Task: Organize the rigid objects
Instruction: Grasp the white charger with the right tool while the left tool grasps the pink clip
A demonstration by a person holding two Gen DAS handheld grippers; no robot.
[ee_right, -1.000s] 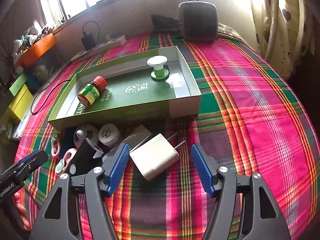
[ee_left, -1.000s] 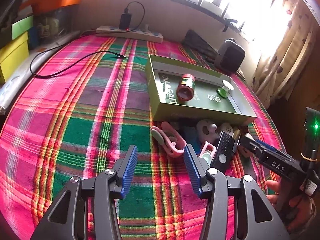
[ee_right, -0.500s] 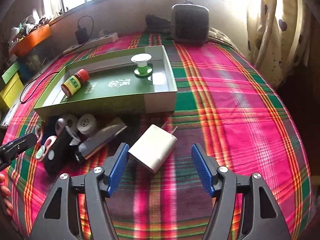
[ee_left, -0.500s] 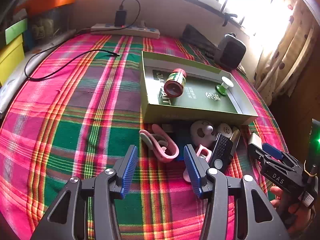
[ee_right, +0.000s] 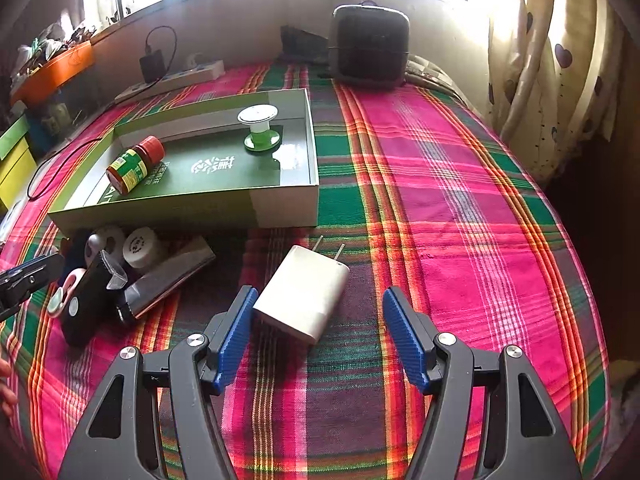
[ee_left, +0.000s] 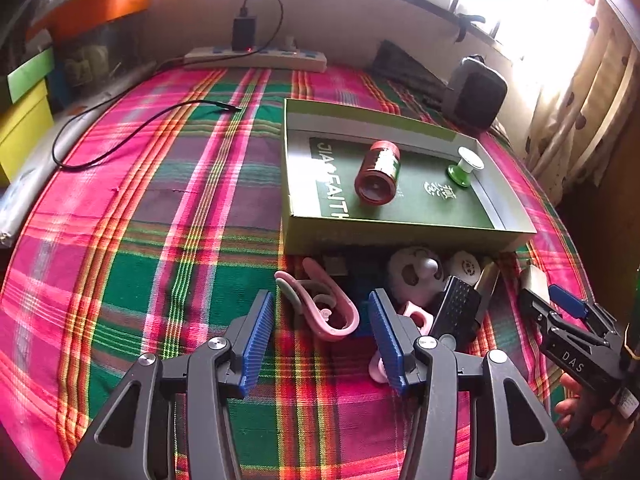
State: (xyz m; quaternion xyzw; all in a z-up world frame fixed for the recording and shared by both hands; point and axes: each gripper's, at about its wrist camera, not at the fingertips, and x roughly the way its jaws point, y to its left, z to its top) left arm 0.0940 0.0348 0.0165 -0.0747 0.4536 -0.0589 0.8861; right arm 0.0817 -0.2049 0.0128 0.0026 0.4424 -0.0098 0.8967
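A green box [ee_left: 404,232] [ee_right: 200,208] lies open on the plaid cloth. Inside it are a red-capped bottle [ee_left: 378,172] [ee_right: 134,164] on its side and a green-and-white spool [ee_left: 464,166] [ee_right: 259,126]. In front of the box lies a heap: a pink clip [ee_left: 320,304], white round items [ee_left: 416,276] [ee_right: 140,246], a black device [ee_left: 456,312] [ee_right: 86,304] and a silver bar [ee_right: 168,276]. My left gripper [ee_left: 320,340] is open just before the pink clip. My right gripper [ee_right: 318,332] is open around the near end of a white charger plug [ee_right: 304,296].
A power strip [ee_left: 256,58] with a black adapter and cable [ee_left: 120,132] lies at the back. A dark speaker [ee_left: 474,96] [ee_right: 370,48] stands behind the box. Yellow and green boxes [ee_left: 20,120] sit at the left, curtains at the right.
Both grippers have moved forward toward the heap. The pink clip now lies just beyond the left fingertips, and the white charger sits between the right fingers. Both stay open.
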